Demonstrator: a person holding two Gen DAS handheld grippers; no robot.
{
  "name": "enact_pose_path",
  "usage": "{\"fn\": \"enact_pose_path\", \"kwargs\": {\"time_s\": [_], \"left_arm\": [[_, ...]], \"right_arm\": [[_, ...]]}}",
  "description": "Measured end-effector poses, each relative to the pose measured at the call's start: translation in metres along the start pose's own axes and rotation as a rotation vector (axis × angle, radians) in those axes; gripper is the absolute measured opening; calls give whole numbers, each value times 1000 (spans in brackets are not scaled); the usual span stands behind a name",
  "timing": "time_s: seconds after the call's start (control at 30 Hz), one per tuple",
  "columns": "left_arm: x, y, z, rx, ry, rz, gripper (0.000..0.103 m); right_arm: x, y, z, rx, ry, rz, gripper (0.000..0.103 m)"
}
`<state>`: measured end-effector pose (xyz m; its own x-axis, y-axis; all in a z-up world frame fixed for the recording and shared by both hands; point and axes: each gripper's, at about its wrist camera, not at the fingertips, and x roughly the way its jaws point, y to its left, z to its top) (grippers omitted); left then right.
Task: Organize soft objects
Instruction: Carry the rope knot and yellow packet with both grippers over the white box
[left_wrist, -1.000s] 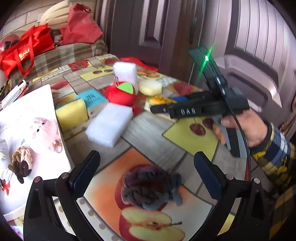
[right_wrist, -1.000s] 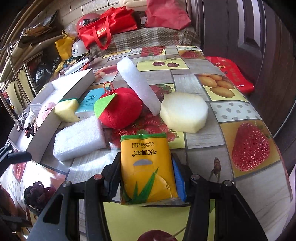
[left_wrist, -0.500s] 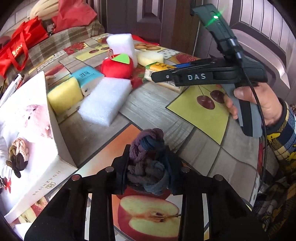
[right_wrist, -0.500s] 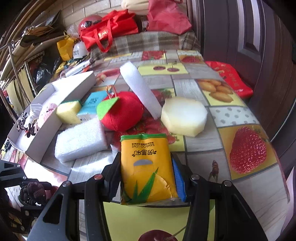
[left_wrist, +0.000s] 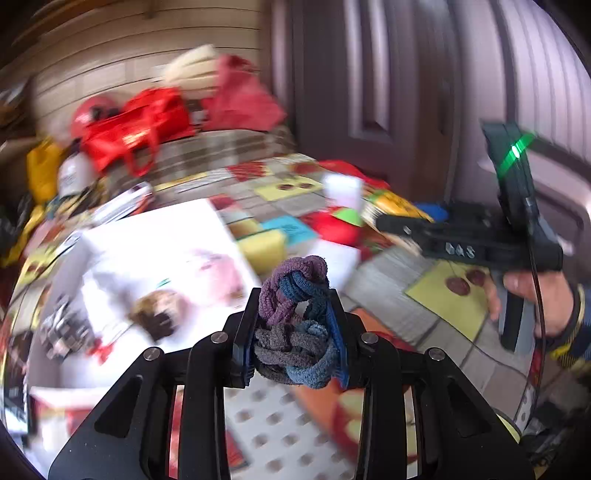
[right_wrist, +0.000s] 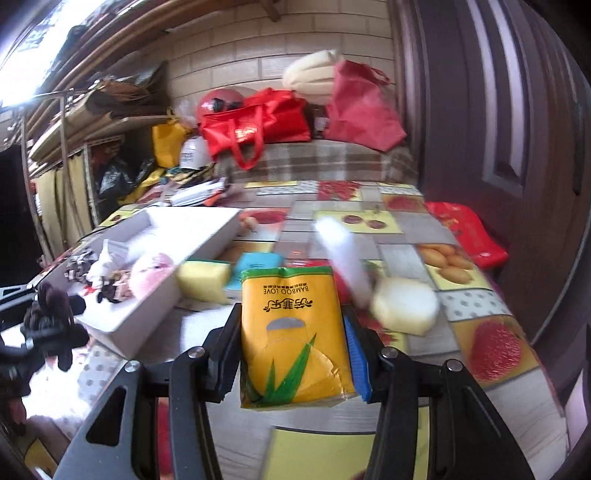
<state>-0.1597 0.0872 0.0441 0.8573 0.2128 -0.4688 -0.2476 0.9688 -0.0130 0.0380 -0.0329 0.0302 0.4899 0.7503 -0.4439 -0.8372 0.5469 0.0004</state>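
Nearest in the left wrist view, the left gripper has its fingers pinched tight on a knotted bundle of hair ties, which is lifted clear of the table. The right gripper likewise clamps a yellow tissue pack between its fingers, also off the table. Just beyond, the white box already holds a pink plush and some small dark ties, so part of the sorting looks done. Further along the table, a yellow sponge, a teal packet, a white foam slab and a pale round sponge lie loose; a red plush apple shows blurred in the left view. By my reading the job is somewhere midway: two items in hand to be placed, and at least five left.
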Motion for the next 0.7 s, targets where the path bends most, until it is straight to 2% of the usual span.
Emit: {"fn": "enact_pose_path", "kwargs": {"time_s": [0.13, 0.3, 0.5, 0.7], "left_arm": [[-10, 36, -4, -52, -9, 116, 32], [-11, 87, -12, -186, 19, 175, 32], [9, 102, -7, -174, 30, 219, 32], [40, 112, 15, -110, -16, 310, 32]], "right_arm": [[10, 25, 2, -23, 5, 64, 50], [22, 68, 7, -103, -3, 133, 50], [36, 116, 12, -198, -36, 185, 50], [67, 151, 21, -276, 6, 204, 50]]}}
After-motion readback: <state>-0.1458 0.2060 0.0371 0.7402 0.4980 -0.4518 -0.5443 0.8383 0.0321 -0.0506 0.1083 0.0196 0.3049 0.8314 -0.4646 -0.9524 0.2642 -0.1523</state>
